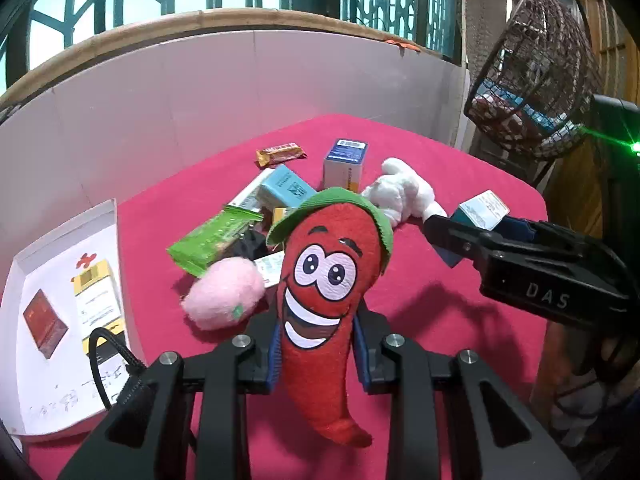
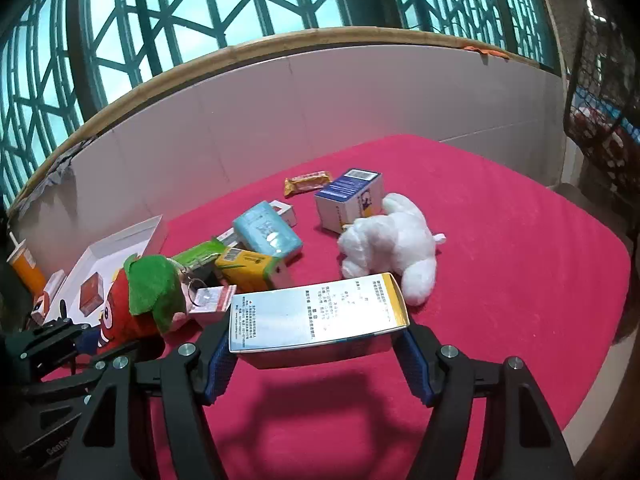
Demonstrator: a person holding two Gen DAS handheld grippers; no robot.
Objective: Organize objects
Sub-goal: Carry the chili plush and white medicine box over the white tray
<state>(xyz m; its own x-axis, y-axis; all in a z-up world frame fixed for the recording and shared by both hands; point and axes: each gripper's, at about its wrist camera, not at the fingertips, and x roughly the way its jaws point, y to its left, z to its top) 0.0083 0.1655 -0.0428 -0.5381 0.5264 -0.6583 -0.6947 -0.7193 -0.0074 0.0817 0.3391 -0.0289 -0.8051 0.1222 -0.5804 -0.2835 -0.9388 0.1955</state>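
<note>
chili plush (image 1: 320, 280) hides part of the pile; print on held box (image 2: 316, 312) illegible; white tray (image 1: 16, 320) cropped at left edge.

We see daylight pouring in through the lattice window (image 2: 248, 12) behind the table, bright enough to wash the panes pale blue-white. Below it the red tablecloth (image 2: 500, 240) is evenly lit, with soft, diffuse shadows in front of the window side. Both fisheye views bend straight lines and darken to black at the corners. A green lens flare (image 1: 634, 146) streaks at the right edge of the left view.
</note>
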